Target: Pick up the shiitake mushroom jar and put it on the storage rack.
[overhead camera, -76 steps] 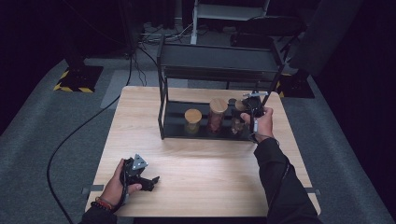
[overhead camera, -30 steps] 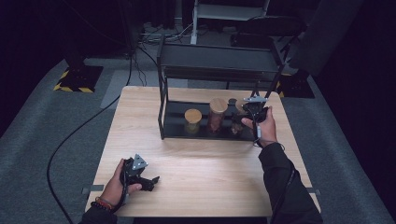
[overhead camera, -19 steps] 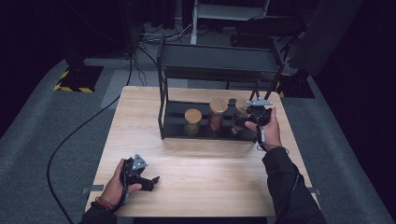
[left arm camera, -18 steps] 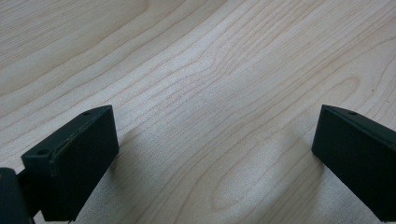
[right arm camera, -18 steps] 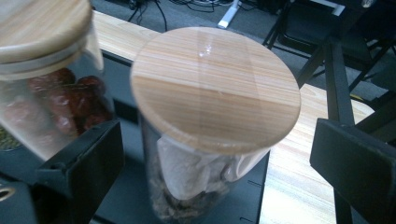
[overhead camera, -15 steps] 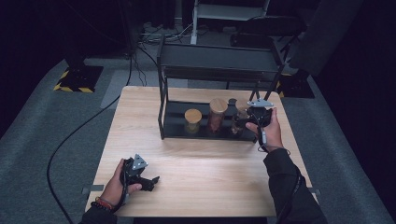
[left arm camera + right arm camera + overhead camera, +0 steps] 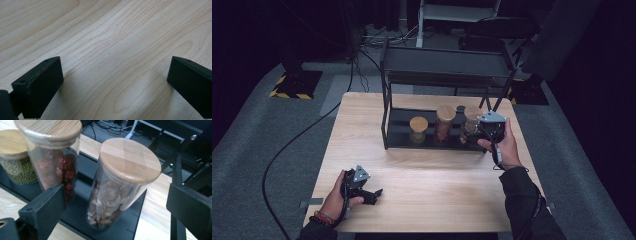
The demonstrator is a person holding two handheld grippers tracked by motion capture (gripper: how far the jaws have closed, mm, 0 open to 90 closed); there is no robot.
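Reaching from the high view, the right gripper (image 7: 482, 134) nears the walnut jar (image 7: 470, 124) on the rack's (image 7: 398, 136) lower shelf; the left gripper (image 7: 371, 194) rests spread on the counter (image 7: 432, 185). Its own view shows jaws spread, unclosed, around that jar (image 7: 120, 185) (next: advance, squeeze).

Jar of walnut pieces (image 7: 117, 187): base partly screened by the right gripper's (image 7: 113, 220) own jaws.

Jar of red fruit (image 7: 56, 167): lid cut by the top edge, lower part behind the left-hand jaw.

Jar of green grains (image 7: 15, 162): cut by the left edge.

Right gripper (image 7: 484, 134), high view: jaw tips merge with the dark rack (image 7: 447, 80), gap unreadable.

Left gripper (image 7: 113, 82): both jaws cut by the frame's edges.

Jar contents, high view: too small to identify.
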